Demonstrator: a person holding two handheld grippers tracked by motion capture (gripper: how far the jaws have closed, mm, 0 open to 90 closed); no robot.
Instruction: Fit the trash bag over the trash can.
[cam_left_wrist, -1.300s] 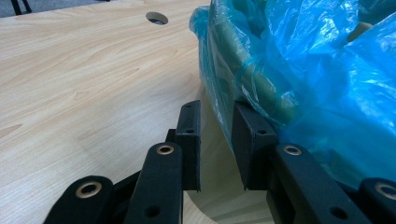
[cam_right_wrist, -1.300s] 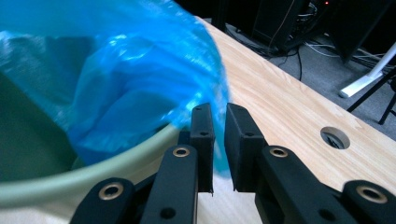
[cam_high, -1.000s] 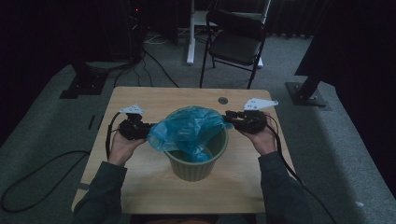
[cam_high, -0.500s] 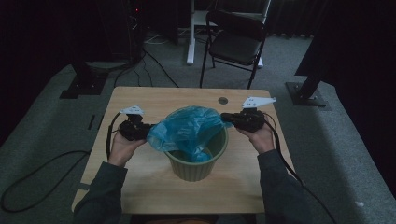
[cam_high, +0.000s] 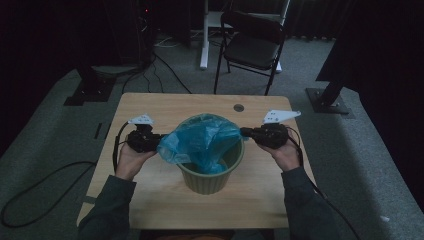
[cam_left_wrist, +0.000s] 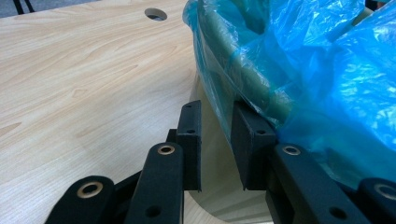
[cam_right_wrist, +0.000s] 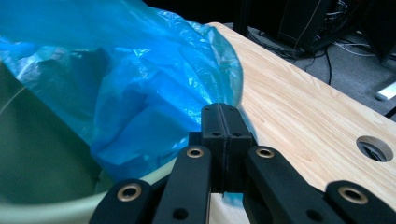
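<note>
High view: green bin (cam_high: 212, 175) upright at the middle of the desk (cam_high: 165, 110), mouth up. Blue bag (cam_high: 202, 140) sits in and over the bin's mouth, stretched sideways, long axis left to right between the two grippers. Left gripper (cam_high: 150, 141) at the bag's left end; right gripper (cam_high: 246, 132) at its right end. Chair (cam_high: 252, 45) on the floor beyond the desk.

Left gripper view: jaws part open, a narrow gap between them. Bin (cam_left_wrist: 243, 84) rim and bag (cam_left_wrist: 327, 70) film lie against the right-hand jaw and run up beyond it; whether film sits in the gap, cannot tell.

Right gripper view: jaws have just been closing and now meet flush, pinching the bag (cam_right_wrist: 140, 79) edge at their tips. Bag billows to the left of the jaws; bin (cam_right_wrist: 42, 158) at lower left. Cable hole (cam_right_wrist: 373, 148) in the desk at right.
</note>
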